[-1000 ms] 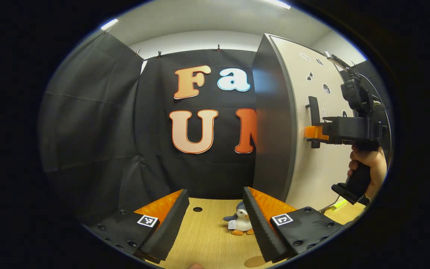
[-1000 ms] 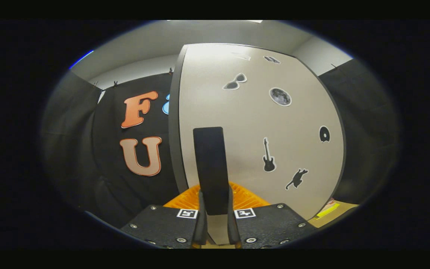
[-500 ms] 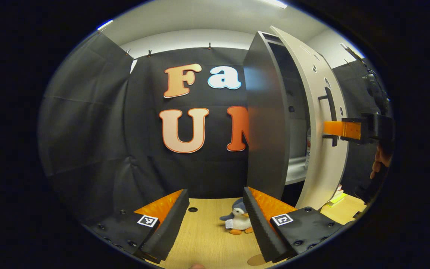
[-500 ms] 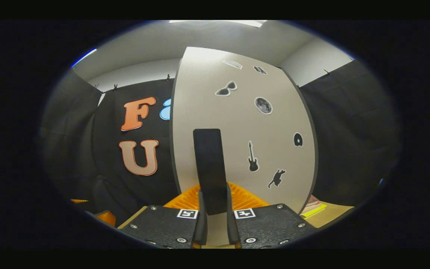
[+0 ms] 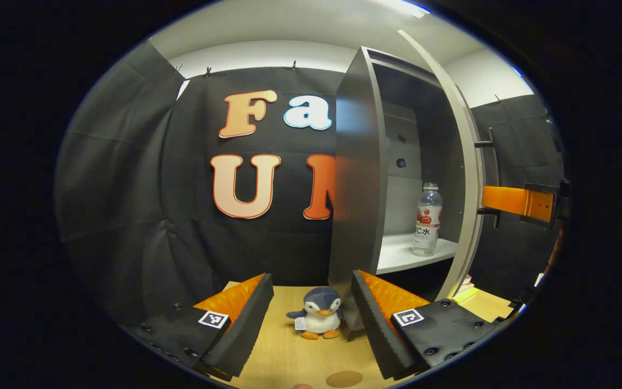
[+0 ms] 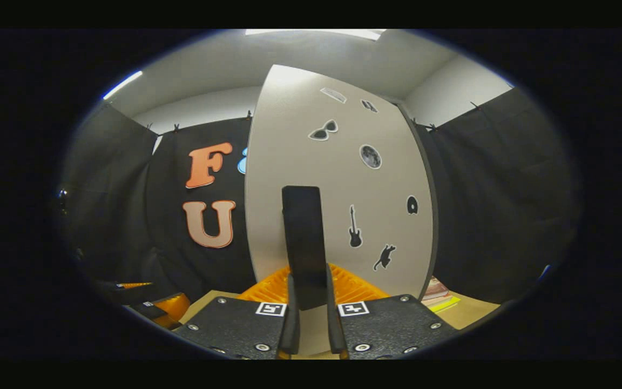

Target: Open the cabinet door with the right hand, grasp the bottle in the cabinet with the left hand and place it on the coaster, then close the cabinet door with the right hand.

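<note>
The bottle stands upright on the white shelf inside the cabinet, near the shelf's front edge and close beside the inner face of the open door. Nothing touches it.

The cabinet door is swung well out, far enough that the left gripper view looks past its edge to the bottle. The door is held there for a reason: the right gripper has its two fingers pinched on the black door handle, one on each side, so the door cannot drift shut while the shelf is reached. From the left gripper view the same gripper's orange finger shows at the handle on the door's outer face.

The left gripper hangs low over the wooden table with its fingers spread wide and empty, aimed at the cabinet's side panel, not at the opening. A plush penguin sits on the table between those fingers, farther off. The round coaster lies on the table near the view's bottom edge, bare.

Judgement: the opening step is near complete; the left gripper must next rise and turn rightward to the shelf.
</note>
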